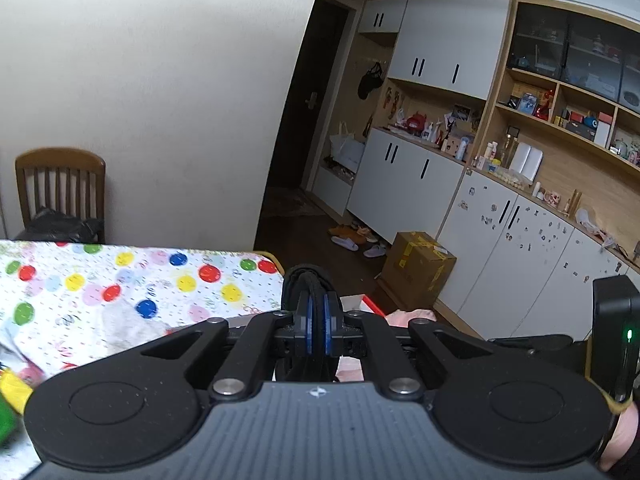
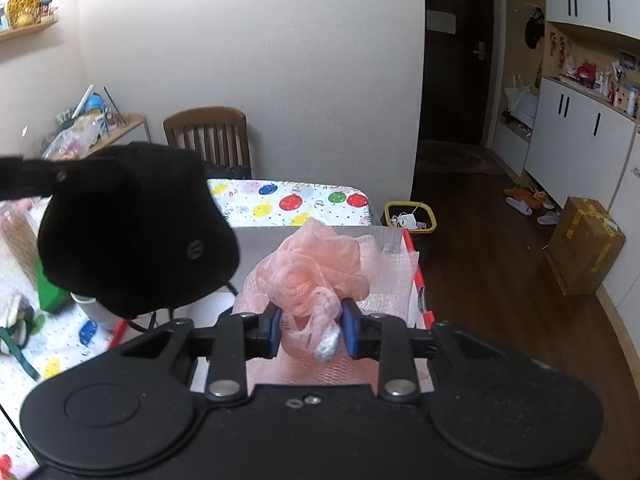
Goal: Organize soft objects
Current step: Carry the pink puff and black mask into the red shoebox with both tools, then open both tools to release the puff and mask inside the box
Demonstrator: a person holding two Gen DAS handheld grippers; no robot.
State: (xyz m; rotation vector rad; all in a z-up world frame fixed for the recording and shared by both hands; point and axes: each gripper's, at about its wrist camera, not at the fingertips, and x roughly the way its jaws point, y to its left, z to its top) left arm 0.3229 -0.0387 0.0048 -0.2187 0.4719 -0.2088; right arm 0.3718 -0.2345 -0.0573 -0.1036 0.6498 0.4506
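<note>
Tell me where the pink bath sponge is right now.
In the right wrist view, the pink bath sponge is pinched in the right gripper, just right of the black hat.

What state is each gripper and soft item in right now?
Left gripper: jaws shut on a black fabric cap, held up.
Right gripper: jaws shut on a pink mesh bath pouf.
White box with red edge: open, under the pouf.
</note>
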